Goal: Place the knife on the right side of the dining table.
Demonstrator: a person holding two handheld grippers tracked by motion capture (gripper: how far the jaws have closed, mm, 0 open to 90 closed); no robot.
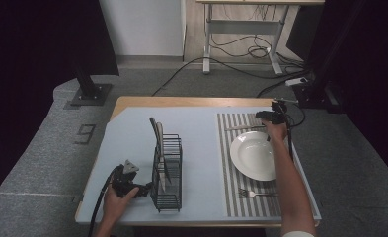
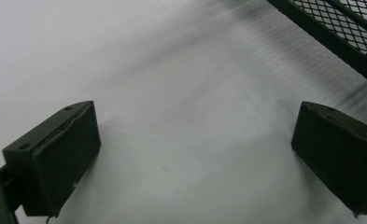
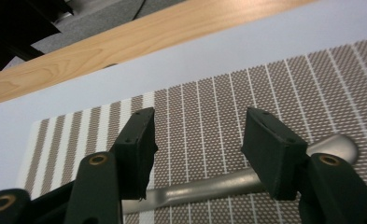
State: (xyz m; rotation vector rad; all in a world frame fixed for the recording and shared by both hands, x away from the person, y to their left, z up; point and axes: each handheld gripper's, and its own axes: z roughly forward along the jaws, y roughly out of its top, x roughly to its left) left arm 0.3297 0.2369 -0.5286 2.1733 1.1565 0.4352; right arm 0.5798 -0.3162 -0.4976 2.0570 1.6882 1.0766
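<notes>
A striped placemat (image 1: 229,170) on the table's right half carries a white plate (image 1: 253,155), with a fork (image 1: 255,193) on its near side. Beyond the plate lies a metal utensil (image 1: 241,128). My right gripper (image 1: 269,117) hovers at that utensil's right end. In the right gripper view its jaws (image 3: 197,126) stand open above the placemat (image 3: 209,107), and the utensil's handle (image 3: 209,186) runs crosswise just below them, untouched. My left gripper (image 1: 144,189) rests low beside a black wire rack (image 1: 167,173) holding upright cutlery (image 1: 158,143). It is open (image 2: 195,144) with nothing between its pads.
The rack's mesh corner (image 2: 330,32) is close to the left gripper's far right. A pale cover (image 1: 196,128) spreads over the wooden table (image 1: 181,101). Cables and a desk frame (image 1: 241,29) lie on the floor beyond. The person's right forearm (image 1: 290,182) crosses the plate's right side.
</notes>
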